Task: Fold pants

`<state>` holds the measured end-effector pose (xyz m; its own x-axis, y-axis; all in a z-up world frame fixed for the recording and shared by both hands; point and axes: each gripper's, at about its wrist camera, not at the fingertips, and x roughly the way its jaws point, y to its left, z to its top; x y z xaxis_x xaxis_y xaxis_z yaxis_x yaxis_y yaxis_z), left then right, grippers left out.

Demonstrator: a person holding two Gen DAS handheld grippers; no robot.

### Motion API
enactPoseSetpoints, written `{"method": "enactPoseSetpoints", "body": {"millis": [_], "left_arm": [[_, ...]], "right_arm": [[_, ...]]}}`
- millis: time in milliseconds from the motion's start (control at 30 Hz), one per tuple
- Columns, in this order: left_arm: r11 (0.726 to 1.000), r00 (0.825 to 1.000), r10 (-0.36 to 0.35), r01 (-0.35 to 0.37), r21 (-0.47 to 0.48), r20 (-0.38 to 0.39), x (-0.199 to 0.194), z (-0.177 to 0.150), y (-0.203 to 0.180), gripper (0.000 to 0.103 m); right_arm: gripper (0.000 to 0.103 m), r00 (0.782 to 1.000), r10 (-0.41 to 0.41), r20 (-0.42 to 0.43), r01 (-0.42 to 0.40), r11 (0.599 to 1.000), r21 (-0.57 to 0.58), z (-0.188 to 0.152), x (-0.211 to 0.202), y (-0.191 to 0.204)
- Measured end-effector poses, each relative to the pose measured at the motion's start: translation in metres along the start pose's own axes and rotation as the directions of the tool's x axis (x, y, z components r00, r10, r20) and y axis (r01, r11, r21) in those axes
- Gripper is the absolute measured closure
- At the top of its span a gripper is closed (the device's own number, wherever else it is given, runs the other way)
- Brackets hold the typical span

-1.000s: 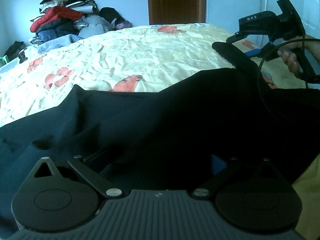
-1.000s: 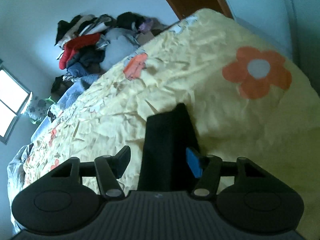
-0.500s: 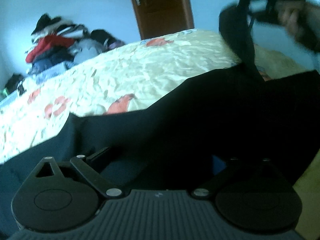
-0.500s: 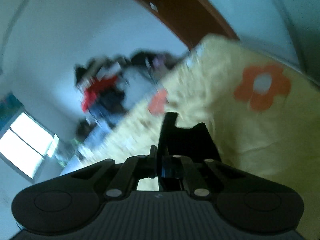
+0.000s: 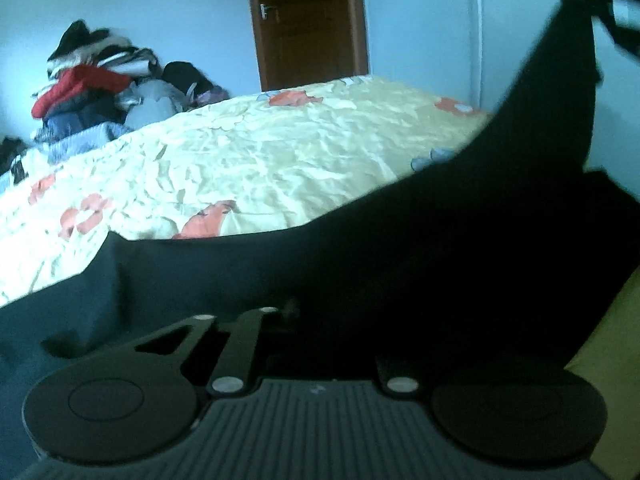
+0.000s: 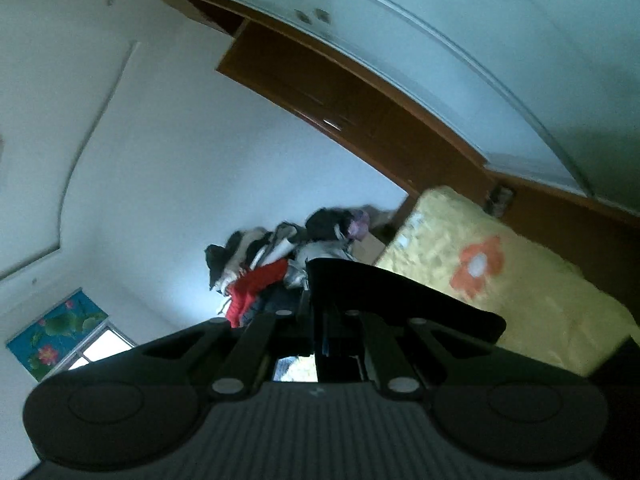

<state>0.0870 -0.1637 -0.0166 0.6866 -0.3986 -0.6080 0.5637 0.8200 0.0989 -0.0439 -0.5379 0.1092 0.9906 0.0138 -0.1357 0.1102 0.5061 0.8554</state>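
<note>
Gripping the dark pants (image 5: 400, 260) with both tools, I have my left gripper (image 5: 280, 316) just clamped on cloth at the bed's (image 5: 280, 152) near edge, my right gripper (image 6: 332, 320) pinching a raised end.

Dim, bluish daylight; bright window (image 6: 100, 350) at lower left of right view. Dark pants (image 5: 400, 248) crushed to featureless black. Motion blur top right in left view, fisheye bending door frame (image 6: 360, 92), corners vignetted.
</note>
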Motion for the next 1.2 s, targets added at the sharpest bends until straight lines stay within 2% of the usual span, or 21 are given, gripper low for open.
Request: {"method": "enactPoseSetpoints", "body": {"millis": [133,200,267,300,333,367,400,467,500,533,633,767,867,900,933,1000,1033,1067,1133,1167,1200], "left_arm": [[0.996,0.998,-0.005,0.009,-0.085,0.055,-0.009,0.015,0.012,0.094],[0.990,0.991,0.010,0.008,-0.138,0.132,-0.023,0.022,0.019,0.094],[0.989,0.980,0.013,0.017,-0.150,0.199,-0.036,0.025,0.021,0.094],[0.992,0.981,-0.003,0.028,-0.126,0.193,-0.036,0.025,0.018,0.094],[0.994,0.988,-0.029,0.044,-0.097,0.155,-0.031,0.024,0.013,0.094],[0.994,0.993,-0.057,0.066,-0.087,0.106,-0.025,0.020,0.009,0.094],[0.992,0.995,-0.084,0.089,-0.091,0.058,-0.017,0.013,0.004,0.094],[0.989,0.993,-0.119,0.117,-0.093,-0.017,-0.003,0.001,-0.004,0.094],[0.990,0.993,-0.116,0.113,-0.089,-0.032,0.000,-0.005,-0.008,0.094],[0.992,0.995,-0.104,0.103,-0.070,-0.010,-0.003,-0.007,-0.011,0.094],[0.991,0.993,-0.117,0.116,-0.072,-0.011,-0.008,-0.002,-0.006,0.094],[0.983,0.989,-0.145,0.144,-0.116,-0.005,-0.019,0.000,0.005,0.094],[0.985,0.989,-0.148,0.145,-0.090,-0.025,-0.017,-0.006,-0.002,0.094],[0.986,0.988,-0.149,0.145,-0.084,-0.042,-0.013,-0.010,-0.004,0.093],[0.987,0.988,-0.147,0.143,-0.078,-0.050,-0.012,-0.012,-0.006,0.085],[0.988,0.988,-0.145,0.142,-0.063,-0.049,-0.016,-0.012,-0.008,0.083],[0.986,0.985,-0.158,0.155,-0.060,-0.063,-0.018,-0.011,-0.008,0.074],[0.984,0.982,-0.171,0.166,-0.064,-0.078,-0.020,-0.009,-0.006,0.066],[0.979,0.977,-0.190,0.181,-0.093,-0.096,-0.026,-0.009,-0.001,0.034],[0.977,0.976,-0.193,0.182,-0.109,-0.101,-0.030,-0.009,0.002,0.029],[0.976,0.977,-0.194,0.182,-0.120,-0.094,-0.035,-0.009,0.006,0.028]], "right_arm": [[0.099,1.000,-0.012,-0.017,0.013,0.999,0.041,0.011,0.018,-0.011],[0.099,0.998,0.048,0.046,-0.047,0.999,-0.022,0.014,0.007,-0.002],[0.099,0.989,0.114,0.097,-0.107,0.992,-0.070,0.015,-0.013,0.002],[0.099,0.989,0.103,0.108,-0.094,0.992,-0.086,0.013,-0.024,-0.001],[0.099,0.993,0.058,0.105,-0.049,0.995,-0.087,0.010,-0.034,-0.010],[0.099,0.996,0.002,0.094,0.005,0.998,-0.070,0.005,-0.041,-0.022],[0.099,0.994,-0.089,0.070,0.091,0.995,-0.027,-0.002,-0.047,-0.045],[0.099,0.977,-0.211,0.034,0.209,0.976,0.060,-0.015,-0.059,-0.086],[0.099,0.966,-0.259,0.013,0.256,0.960,0.113,-0.023,-0.064,-0.107],[0.099,0.959,-0.285,-0.006,0.282,0.946,0.162,-0.030,-0.069,-0.125],[0.099,0.951,-0.310,-0.022,0.308,0.931,0.197,-0.042,-0.073,-0.140],[0.099,0.965,-0.262,0.026,0.256,0.957,0.139,-0.036,-0.083,-0.119],[0.099,0.960,-0.278,0.042,0.273,0.957,0.097,-0.039,-0.096,-0.110],[0.099,0.953,-0.302,0.030,0.299,0.951,0.085,-0.042,-0.098,-0.113],[0.099,0.941,-0.337,0.010,0.336,0.939,0.068,-0.044,-0.093,-0.115],[0.099,0.904,-0.421,-0.071,0.425,0.904,0.047,-0.047,-0.085,-0.127],[0.099,0.885,-0.455,-0.099,0.461,0.886,0.043,-0.049,-0.082,-0.131],[0.099,0.876,-0.469,-0.112,0.474,0.880,0.028,-0.050,-0.080,-0.132],[0.095,0.862,-0.499,-0.089,0.500,0.866,-0.011,-0.050,-0.080,-0.121],[0.093,0.835,-0.549,-0.036,0.548,0.835,-0.047,-0.048,-0.081,-0.110],[0.090,0.794,-0.606,0.046,0.608,0.789,-0.087,-0.047,-0.082,-0.095]]}}
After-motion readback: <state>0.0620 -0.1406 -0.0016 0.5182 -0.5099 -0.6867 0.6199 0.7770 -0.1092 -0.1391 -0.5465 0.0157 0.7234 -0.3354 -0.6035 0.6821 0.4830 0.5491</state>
